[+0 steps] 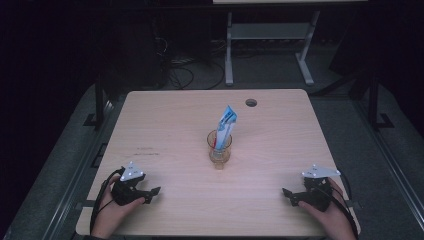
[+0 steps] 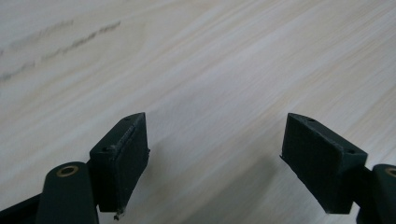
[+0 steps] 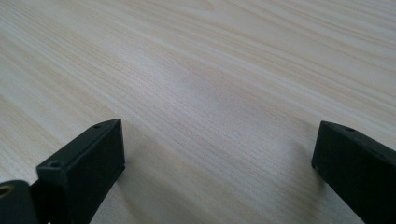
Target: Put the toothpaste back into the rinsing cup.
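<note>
packet (image 1: 226, 125) in glass (image 1: 219, 148), mid-table (image 1: 165, 125)

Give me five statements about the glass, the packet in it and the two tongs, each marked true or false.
1. The glass stands upright near the middle of the wooden table. True.
2. The blue-and-white packet lies flat on the table beside the glass. False: it stands in the glass, sticking out above the rim.
3. The left tongs are shut on the glass. False: they are open, near the table's near left edge, apart from the glass.
4. The right tongs are open with only bare wood between the jaws. True.
5. A round hole sits near the table's far edge. True.
</note>
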The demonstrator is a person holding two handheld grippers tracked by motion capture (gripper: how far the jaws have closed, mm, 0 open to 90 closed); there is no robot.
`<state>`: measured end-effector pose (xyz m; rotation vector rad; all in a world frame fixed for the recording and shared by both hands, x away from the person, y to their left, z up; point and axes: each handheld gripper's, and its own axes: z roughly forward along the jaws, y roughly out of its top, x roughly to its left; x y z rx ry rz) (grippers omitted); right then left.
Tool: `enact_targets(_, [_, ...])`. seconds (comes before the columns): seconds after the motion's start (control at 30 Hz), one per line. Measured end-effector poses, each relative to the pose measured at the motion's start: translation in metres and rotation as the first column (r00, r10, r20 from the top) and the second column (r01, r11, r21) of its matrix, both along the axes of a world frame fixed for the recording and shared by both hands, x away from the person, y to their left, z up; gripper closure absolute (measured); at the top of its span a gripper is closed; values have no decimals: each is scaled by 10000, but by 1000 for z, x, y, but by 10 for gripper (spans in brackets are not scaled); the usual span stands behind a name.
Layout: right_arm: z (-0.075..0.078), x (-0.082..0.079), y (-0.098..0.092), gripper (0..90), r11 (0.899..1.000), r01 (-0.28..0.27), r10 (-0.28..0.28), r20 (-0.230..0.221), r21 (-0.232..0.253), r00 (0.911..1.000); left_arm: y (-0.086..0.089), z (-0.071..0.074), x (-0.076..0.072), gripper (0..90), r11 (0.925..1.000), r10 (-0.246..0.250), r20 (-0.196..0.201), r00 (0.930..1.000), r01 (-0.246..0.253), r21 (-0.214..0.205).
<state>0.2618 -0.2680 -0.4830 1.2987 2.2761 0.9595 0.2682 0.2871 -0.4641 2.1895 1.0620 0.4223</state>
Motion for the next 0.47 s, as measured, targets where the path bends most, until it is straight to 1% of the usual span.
enact_targets(0.07, [0,0,0,18,10000,-15,15,12,-9,10000,3,-3,-2,221,9999,126,-8,9999,-126,12])
enact_targets(0.1, [0,0,0,18,10000,-13,13,14,-7,10000,3,-4,-3,219,9999,136,77,9999,-136,10])
enact_targets(0.2, [0,0,0,18,10000,-7,7,5,-6,10000,6,-5,-5,208,9998,199,163,9997,-198,-36])
enact_targets(0.37, [0,0,0,18,10000,-8,8,9,-6,10000,10,-11,-8,156,9992,193,561,9982,-174,-350])
enact_targets(0.47, [0,0,0,18,10000,-6,6,7,-7,10000,10,-10,-9,152,9993,204,543,9983,-186,-324])
